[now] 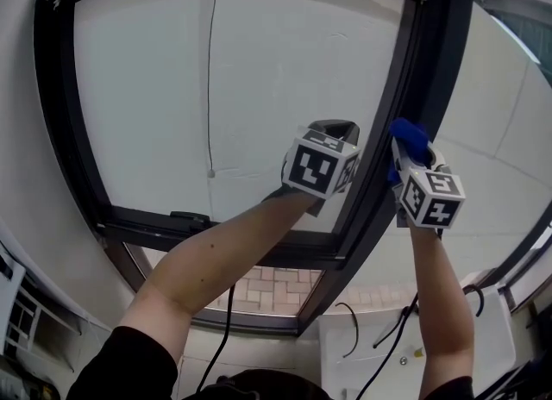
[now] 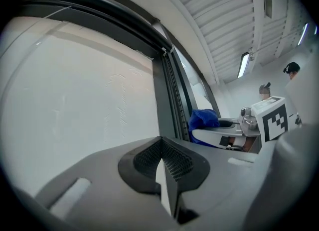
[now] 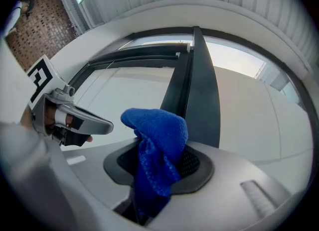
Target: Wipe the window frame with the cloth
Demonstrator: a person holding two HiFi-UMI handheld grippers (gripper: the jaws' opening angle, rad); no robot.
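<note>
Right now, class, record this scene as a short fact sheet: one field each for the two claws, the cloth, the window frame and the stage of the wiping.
Left claw: shut, holding nothing, in front of the pale pane
Right claw: shut on the blue cloth
Window frame: dark; its upright bar runs between the two claws
Cloth: bunched, sticking out past the jaws, up at that upright bar
Stage: cloth brought to the frame; actual contact cannot be confirmed

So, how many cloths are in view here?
1: a blue cloth pinched in the right hand-held gripper, by the dark vertical bar of the window frame; none seen elsewhere.
</note>
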